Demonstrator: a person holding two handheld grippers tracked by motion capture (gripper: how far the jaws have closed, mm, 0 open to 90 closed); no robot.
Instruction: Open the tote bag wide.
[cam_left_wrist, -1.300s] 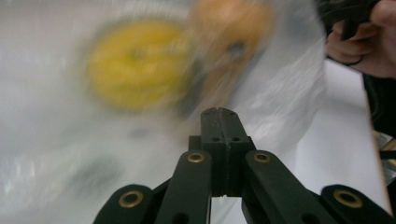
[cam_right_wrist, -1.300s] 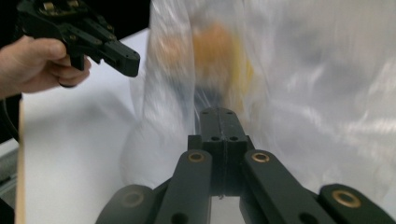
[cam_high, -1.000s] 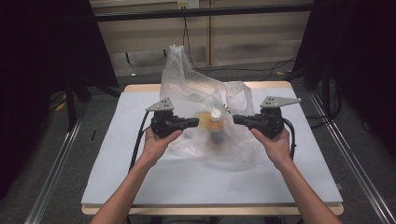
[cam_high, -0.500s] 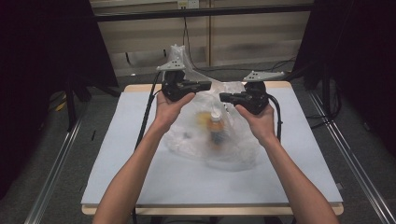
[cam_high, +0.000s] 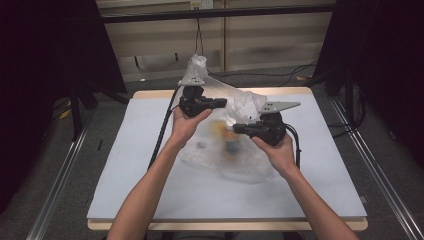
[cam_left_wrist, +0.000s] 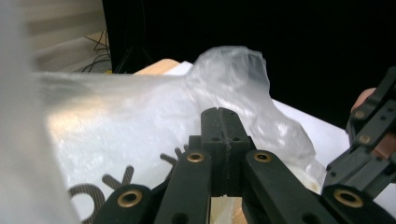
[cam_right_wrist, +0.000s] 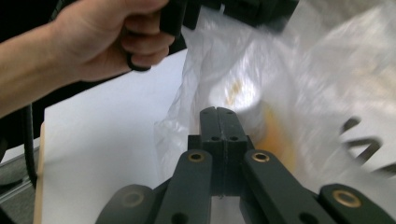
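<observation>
Clear plastic bag (cam_high: 227, 135) held over the table (cam_high: 125, 200) middle, both grippers clamped on its film: left gripper (cam_high: 222, 103) high at rear edge, right gripper (cam_high: 239, 129) lower. Orange-capped bottle (cam_high: 223, 131) sits inside, blurred. Best to keep both pinches firm and lift evenly, so the contents don't swing or tear the thin film.

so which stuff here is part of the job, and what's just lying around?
In the job:
- clear plastic bag, pinched by both claws
- orange-topped item inside bag
- left claw
- right claw

Lying about:
- white table mat
- floor cables
</observation>
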